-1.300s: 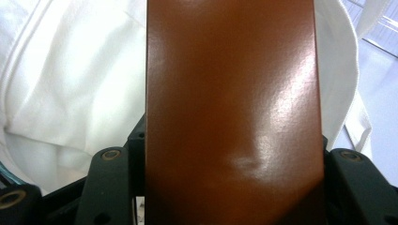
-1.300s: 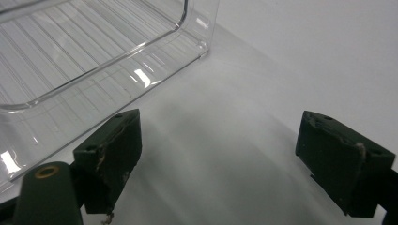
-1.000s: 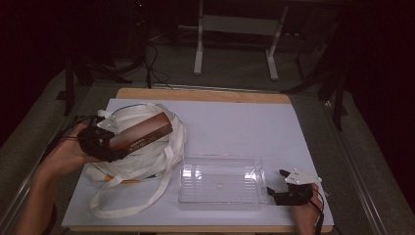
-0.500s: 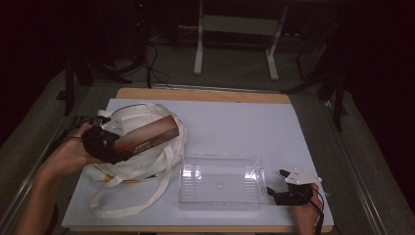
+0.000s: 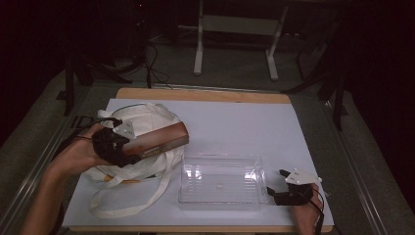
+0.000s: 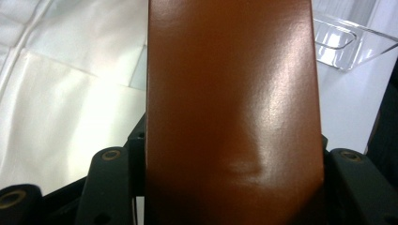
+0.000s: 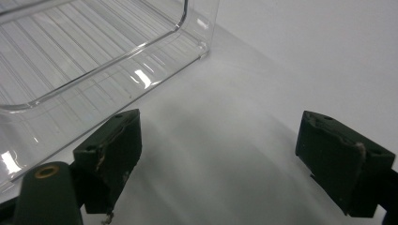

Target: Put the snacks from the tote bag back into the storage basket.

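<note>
A long brown box [image 5: 164,139] is held above a white cloth tote bag [image 5: 142,120] at the left of the table. My left gripper [image 5: 131,152] is shut on the box's near end. In the left gripper view the brown box [image 6: 232,108] rises between the jaws, with the bag's white cloth [image 6: 61,108] behind it. A clear plastic tray [image 5: 220,178] lies at the table's front middle, with nothing in it. My right gripper [image 5: 275,188] rests on the table just right of the tray, open. In the right gripper view its jaws stand wide apart beside the tray's corner [image 7: 94,51].
A white sheet [image 5: 244,127] covers the wooden table. The bag's long straps [image 5: 127,208] trail toward the front edge. Beyond the table stand a white frame's legs [image 5: 235,44] and cables on a dark floor.
My left gripper has carried the brown box slightly toward the right and lower, closer to the tray. The right gripper has stayed where it was.
</note>
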Action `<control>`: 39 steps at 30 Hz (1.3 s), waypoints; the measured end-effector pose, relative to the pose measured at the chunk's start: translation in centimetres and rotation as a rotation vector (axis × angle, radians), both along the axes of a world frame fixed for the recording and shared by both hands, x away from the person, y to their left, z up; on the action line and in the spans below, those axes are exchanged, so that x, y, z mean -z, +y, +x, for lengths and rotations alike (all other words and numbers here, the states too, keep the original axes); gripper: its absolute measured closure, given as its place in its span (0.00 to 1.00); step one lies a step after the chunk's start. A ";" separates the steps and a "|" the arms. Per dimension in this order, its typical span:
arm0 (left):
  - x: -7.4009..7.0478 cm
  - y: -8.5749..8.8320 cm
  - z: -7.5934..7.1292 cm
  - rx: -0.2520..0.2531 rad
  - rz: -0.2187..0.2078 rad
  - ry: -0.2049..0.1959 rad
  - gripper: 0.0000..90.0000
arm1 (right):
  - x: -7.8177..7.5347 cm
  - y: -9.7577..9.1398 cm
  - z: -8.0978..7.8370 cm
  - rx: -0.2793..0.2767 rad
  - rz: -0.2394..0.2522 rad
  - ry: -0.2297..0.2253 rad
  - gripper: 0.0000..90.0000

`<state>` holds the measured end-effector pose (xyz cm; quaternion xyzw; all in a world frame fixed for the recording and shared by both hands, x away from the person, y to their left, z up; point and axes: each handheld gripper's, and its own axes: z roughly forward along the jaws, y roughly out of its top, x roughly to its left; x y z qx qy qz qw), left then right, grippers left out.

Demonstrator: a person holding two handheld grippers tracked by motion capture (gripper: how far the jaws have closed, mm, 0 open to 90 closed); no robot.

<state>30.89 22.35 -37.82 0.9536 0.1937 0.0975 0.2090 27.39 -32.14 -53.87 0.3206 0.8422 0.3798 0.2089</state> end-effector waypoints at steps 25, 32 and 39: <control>0.0 -3.0 -1.3 0.120 0.035 0.011 0.49 | 0.0 0.0 0.0 0.000 0.002 0.001 0.16; -0.1 -3.8 -1.8 0.155 0.039 0.013 0.49 | 0.0 0.0 0.0 0.000 0.002 0.000 0.16; 0.1 -4.9 -2.2 0.190 0.050 0.012 0.49 | 0.0 0.0 0.0 0.000 0.002 0.001 0.16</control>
